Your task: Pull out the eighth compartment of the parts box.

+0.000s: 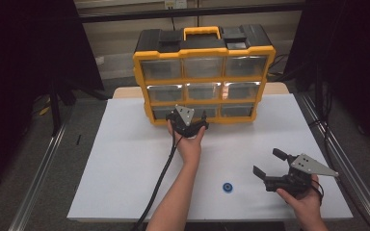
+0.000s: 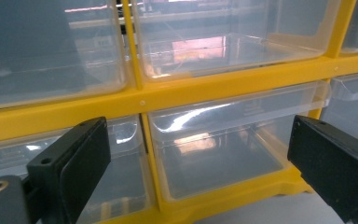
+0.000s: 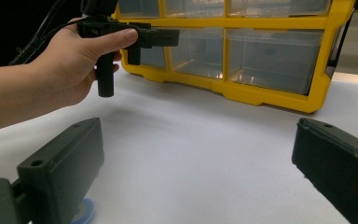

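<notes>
A yellow and black organizer (image 1: 203,72) with clear plastic drawers stands at the back of the white table. My left gripper (image 1: 188,118) is open right in front of its bottom row. In the left gripper view the gripper (image 2: 198,140) has its two jaws on either side of the bottom middle drawer (image 2: 214,154), which looks empty, without touching it. My right gripper (image 1: 269,162) hovers open and empty near the front right of the table. A small blue ring (image 1: 228,187) lies flat on the table to its left, and that ring (image 3: 84,212) peeks out beside the left jaw.
The white table top (image 1: 125,159) ends close behind the organizer. Metal rails (image 1: 38,168) run along both sides. A black cable (image 1: 161,175) trails from the left gripper toward the front edge. The right gripper view has the other hand and left gripper (image 3: 135,39) at the organizer (image 3: 270,56).
</notes>
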{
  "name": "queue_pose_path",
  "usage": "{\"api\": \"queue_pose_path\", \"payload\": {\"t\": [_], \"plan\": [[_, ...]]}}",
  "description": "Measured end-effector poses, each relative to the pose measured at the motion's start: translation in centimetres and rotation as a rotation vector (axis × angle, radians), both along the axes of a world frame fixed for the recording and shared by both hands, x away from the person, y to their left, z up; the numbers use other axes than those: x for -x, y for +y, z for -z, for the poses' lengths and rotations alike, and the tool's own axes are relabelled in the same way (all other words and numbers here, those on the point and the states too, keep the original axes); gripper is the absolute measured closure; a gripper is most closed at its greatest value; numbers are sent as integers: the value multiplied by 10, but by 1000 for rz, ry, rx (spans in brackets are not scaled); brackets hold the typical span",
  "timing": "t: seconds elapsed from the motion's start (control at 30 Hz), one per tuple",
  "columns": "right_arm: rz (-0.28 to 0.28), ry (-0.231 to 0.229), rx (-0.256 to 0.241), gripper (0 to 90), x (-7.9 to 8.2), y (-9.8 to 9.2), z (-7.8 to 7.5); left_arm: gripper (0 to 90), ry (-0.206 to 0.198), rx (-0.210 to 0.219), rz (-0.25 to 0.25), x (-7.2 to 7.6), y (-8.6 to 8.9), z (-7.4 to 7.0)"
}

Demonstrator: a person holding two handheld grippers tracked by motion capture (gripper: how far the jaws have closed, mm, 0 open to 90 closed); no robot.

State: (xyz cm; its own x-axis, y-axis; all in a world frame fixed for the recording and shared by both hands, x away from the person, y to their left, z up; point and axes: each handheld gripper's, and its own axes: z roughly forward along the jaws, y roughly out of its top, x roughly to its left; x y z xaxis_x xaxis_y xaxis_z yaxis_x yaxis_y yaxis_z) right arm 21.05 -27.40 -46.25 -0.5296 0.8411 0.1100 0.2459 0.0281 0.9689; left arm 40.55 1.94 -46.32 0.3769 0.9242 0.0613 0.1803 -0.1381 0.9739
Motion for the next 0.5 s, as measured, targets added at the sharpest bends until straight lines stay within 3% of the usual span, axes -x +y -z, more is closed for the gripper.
{"api": "queue_pose_path", "payload": {"t": [0.07,0.17,0.27,0.33,0.5], "plan": [[0,-2,1,18,0,0,0,64,-2,3,-2,1,-1,0],[0,1,-1,18,0,0,0,85,-26,-24,-4,2,-3,0],[-1,0,0,18,0,0,0,91,-22,-34,-10,2,-2,-1],[-1,-1,0,18,0,0,0,94,-43,-57,-17,2,-3,-1],[-3,2,-3,18,0,0,0,96,-49,-98,-2,3,-4,-2]]}}
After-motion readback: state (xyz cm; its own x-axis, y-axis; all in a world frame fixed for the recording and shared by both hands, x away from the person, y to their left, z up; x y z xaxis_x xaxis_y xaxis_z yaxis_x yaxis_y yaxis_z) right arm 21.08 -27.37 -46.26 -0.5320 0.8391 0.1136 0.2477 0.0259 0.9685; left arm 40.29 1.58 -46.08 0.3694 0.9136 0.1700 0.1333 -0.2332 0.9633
